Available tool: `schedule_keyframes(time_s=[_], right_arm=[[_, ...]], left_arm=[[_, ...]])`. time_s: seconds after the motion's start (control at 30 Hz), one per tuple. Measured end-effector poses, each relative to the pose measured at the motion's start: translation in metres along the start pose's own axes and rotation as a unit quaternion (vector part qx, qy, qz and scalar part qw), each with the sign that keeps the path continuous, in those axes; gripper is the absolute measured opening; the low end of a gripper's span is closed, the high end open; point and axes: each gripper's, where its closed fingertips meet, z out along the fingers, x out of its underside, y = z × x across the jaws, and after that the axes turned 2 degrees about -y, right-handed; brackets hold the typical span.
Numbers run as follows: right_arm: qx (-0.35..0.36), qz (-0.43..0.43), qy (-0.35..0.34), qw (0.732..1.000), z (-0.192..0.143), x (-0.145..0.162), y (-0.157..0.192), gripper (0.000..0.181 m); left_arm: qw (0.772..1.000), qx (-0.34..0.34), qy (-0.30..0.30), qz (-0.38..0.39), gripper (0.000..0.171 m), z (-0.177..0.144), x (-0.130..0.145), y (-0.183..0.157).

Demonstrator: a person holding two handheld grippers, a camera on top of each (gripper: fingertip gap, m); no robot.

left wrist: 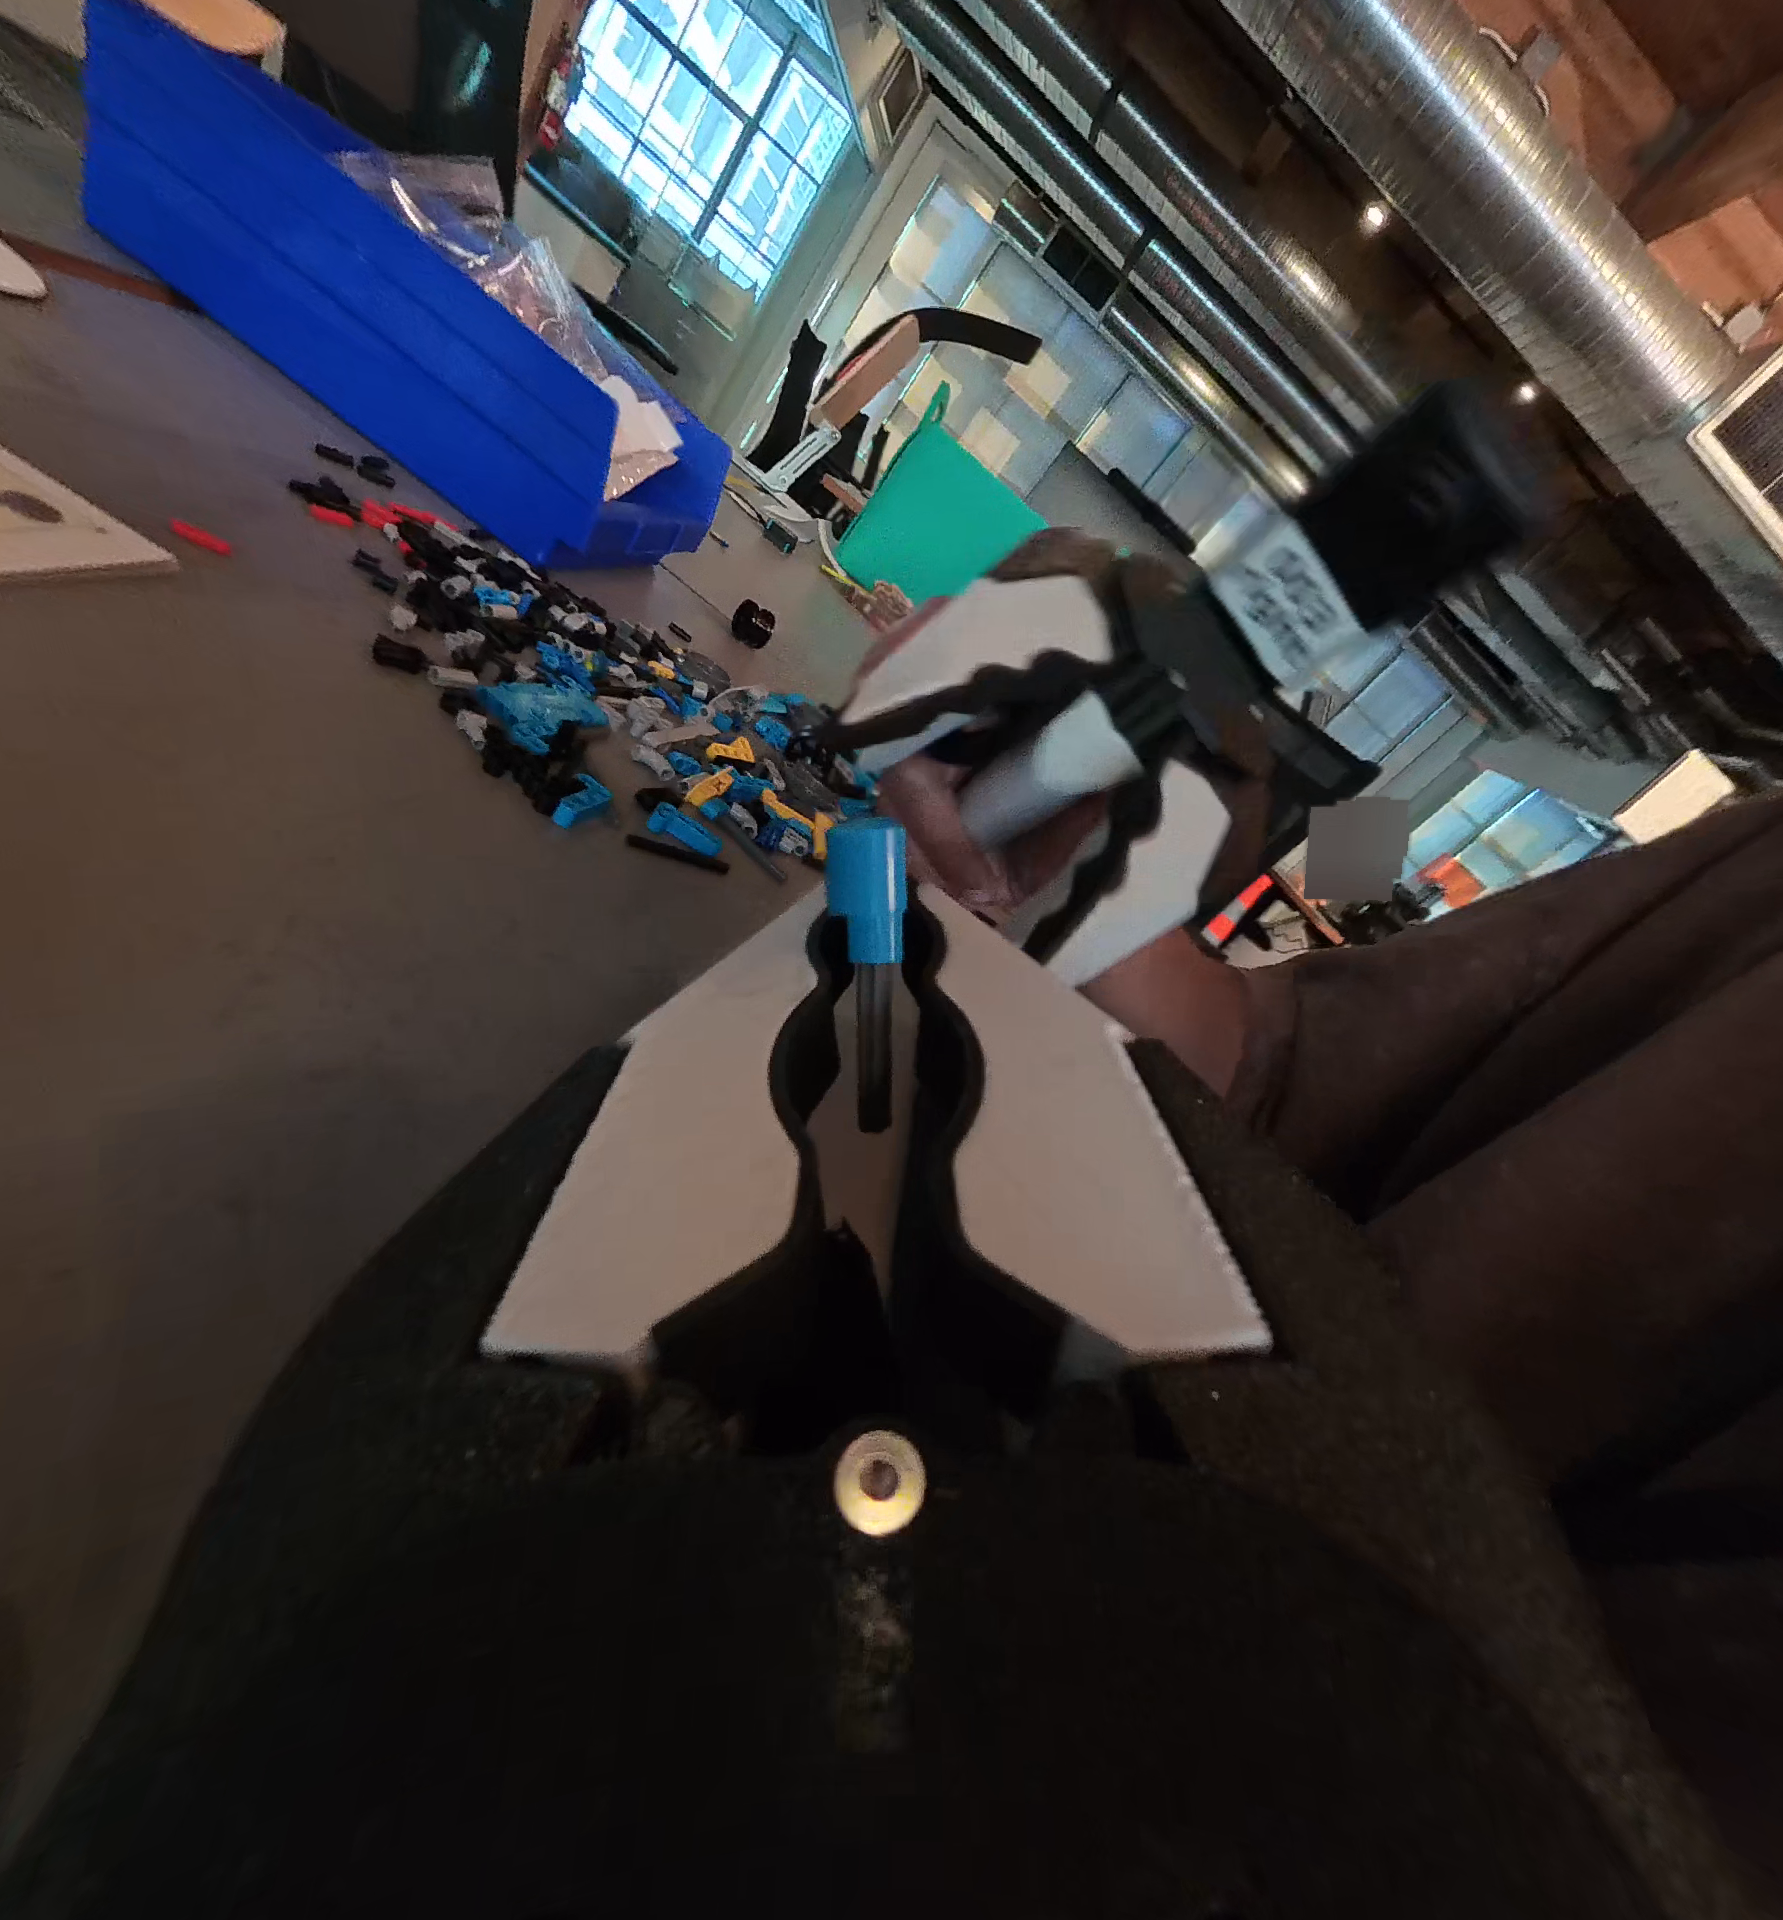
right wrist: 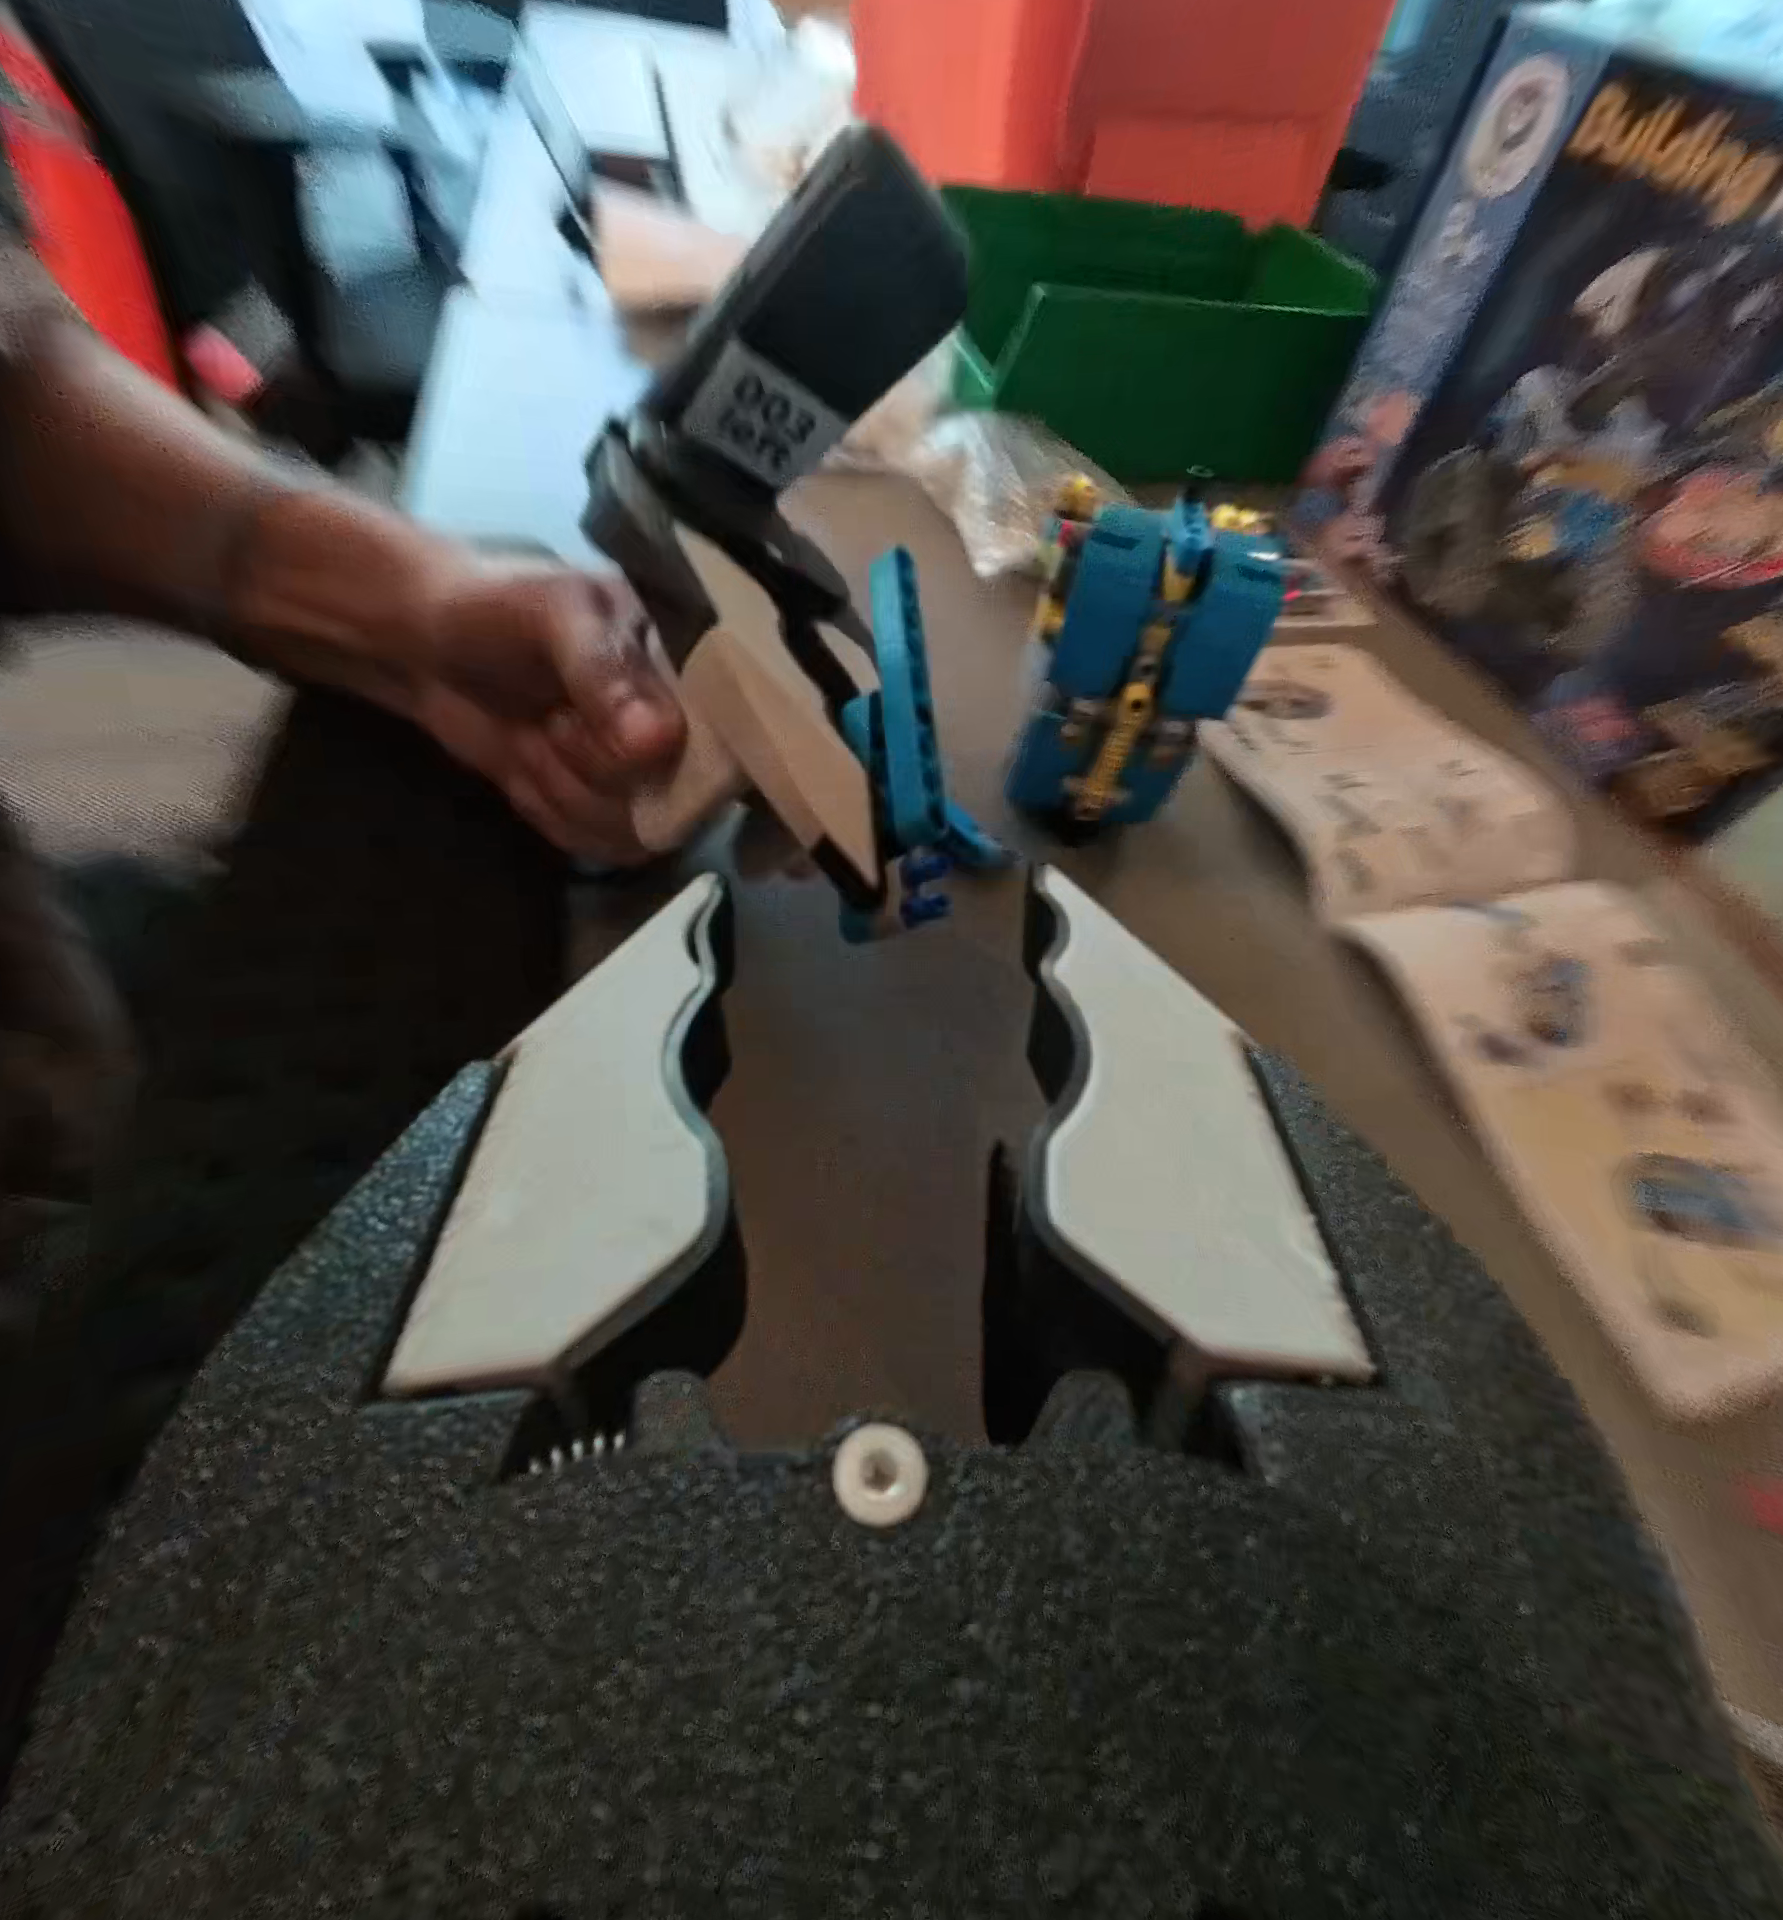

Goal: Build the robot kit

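Observation:
My left gripper (left wrist: 866, 920) is shut on a blue building part (left wrist: 864, 891) with a black axle (left wrist: 871, 1039) that runs back between the fingers. In the right wrist view the left gripper (right wrist: 871, 878) holds the same thing, a curved blue beam assembly (right wrist: 902, 717), above the dark table. My right gripper (right wrist: 876, 899) is open and empty, its fingertips just below and on either side of that assembly. It also shows in the left wrist view (left wrist: 918, 774), held by a hand, close behind the blue part. A blue built model (right wrist: 1136, 665) stands upright on the table beyond.
A pile of loose blue, black and yellow pieces (left wrist: 596, 686) lies on the grey table, with a black wheel (left wrist: 752, 621) and a blue bin (left wrist: 347, 301) behind it. A green box (right wrist: 1157, 353), a picture box (right wrist: 1614, 416) and open booklets (right wrist: 1489, 935) lie to the right. Less than 4 cm separates the two grippers' tips.

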Motion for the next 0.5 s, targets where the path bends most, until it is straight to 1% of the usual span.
schedule_keyframes(time_s=[0.07,0.1,0.13,0.2,0.3,0.33,0.4,0.5], right_arm=[[0.072,-0.116,0.031,0.99,0.005,-0.003,0.001,0.053],[0.099,-0.158,0.04,0.982,0.008,-0.005,0.001,0.049],[0.109,-0.184,0.057,0.975,0.013,-0.003,0.002,0.048],[0.123,-0.206,0.094,0.966,0.021,0.006,-0.002,0.047],[0.138,-0.216,0.074,0.964,0.021,0.0,-0.007,0.027],[0.134,-0.218,0.062,0.965,0.02,-0.004,-0.005,0.026],[0.127,-0.218,0.061,0.966,0.02,-0.002,-0.005,0.026],[0.142,-0.23,0.053,0.961,0.02,-0.001,-0.006,0.026]], left_arm=[[1.0,0.003,0.004,-0.018,0.007,0.001,0.001,0.003],[1.0,0.008,0.005,-0.026,0.007,0.001,0.001,0.002],[0.999,0.012,0.002,-0.031,0.007,0.001,0.001,0.002],[0.999,0.021,-0.009,-0.04,0.007,-0.001,-0.003,0.0],[0.998,0.035,-0.01,-0.046,0.007,-0.002,-0.004,-0.005],[0.998,0.039,-0.011,-0.044,0.007,-0.002,-0.004,-0.007],[0.998,0.04,-0.007,-0.05,0.006,-0.002,-0.003,-0.006],[0.997,0.037,-0.006,-0.061,0.007,-0.002,-0.002,-0.003]])
